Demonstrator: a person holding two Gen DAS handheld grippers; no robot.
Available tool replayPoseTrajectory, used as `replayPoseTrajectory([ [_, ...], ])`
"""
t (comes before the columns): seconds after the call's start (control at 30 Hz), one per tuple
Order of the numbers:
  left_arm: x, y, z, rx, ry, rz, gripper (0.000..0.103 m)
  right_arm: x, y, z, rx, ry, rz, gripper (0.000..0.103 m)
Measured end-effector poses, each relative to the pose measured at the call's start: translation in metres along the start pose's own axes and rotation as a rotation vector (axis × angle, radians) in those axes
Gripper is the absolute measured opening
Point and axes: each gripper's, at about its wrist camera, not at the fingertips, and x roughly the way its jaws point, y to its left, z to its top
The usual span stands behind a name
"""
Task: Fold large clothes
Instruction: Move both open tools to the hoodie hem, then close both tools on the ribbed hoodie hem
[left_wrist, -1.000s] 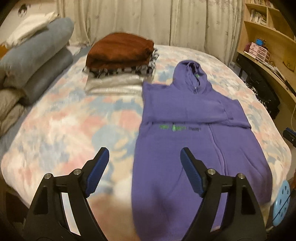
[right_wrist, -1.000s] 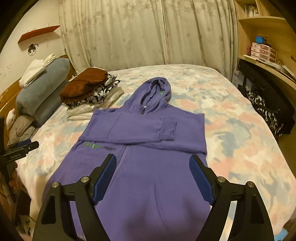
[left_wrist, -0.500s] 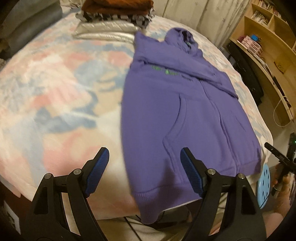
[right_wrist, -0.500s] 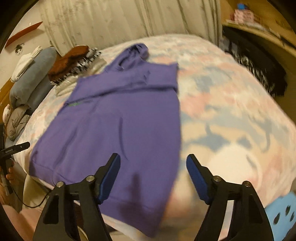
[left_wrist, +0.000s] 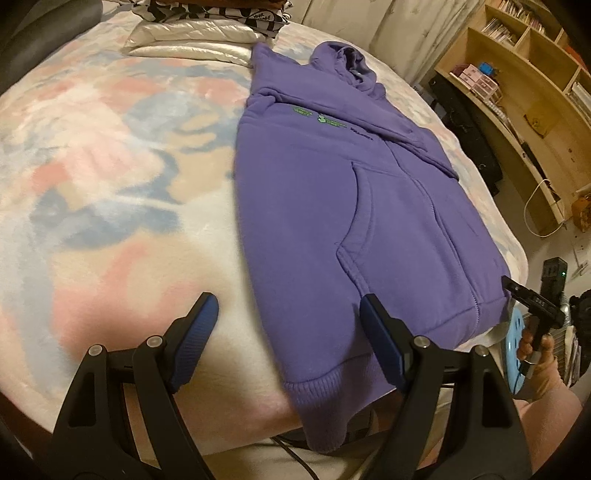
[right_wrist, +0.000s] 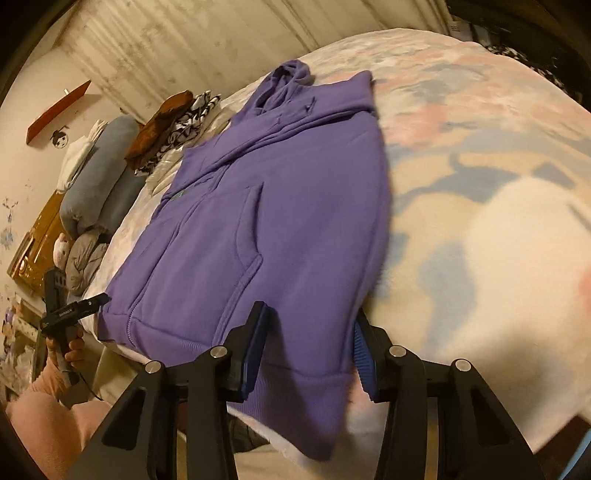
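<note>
The left gripper (left_wrist: 286, 341) hangs with fingers spread wide and empty, straddling the left hem corner of the purple fleece zip hoodie (left_wrist: 343, 192), probably lining up a pinch there. The hoodie lies face-up on the pastel patchwork-print bed (left_wrist: 110, 155), sleeves crossed over the chest, hem draping off the near edge. The right gripper (right_wrist: 308, 349) brackets the opposite hem corner (right_wrist: 310, 387), fingers apart, not yet clamped.

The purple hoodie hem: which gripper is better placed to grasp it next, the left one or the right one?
Right. The right gripper already straddles the purple hoodie at its hem corner, jaws open around the fabric. The left gripper is open too, but only one finger is over cloth.
</note>
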Motion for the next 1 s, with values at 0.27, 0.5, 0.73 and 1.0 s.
replayPoseTrajectory([
  [0.27,0.016,-0.001,0.007,-0.01,-0.013,-0.021,0.076,0.013,-0.005,0.01,0.034,-0.037,0.053,0.036],
  [0.5,0.024,-0.009,0.012,-0.016,-0.001,-0.072,0.042,0.03,0.028,0.038,0.015,-0.054,0.029,0.021],
  [0.73,0.026,-0.022,0.02,-0.108,0.004,0.043,0.007,0.026,0.037,0.043,0.005,-0.07,-0.029,0.011],
  [1.0,-0.014,-0.058,0.012,-0.101,-0.086,0.158,0.005,-0.008,0.049,0.052,-0.019,-0.118,-0.024,0.009],
])
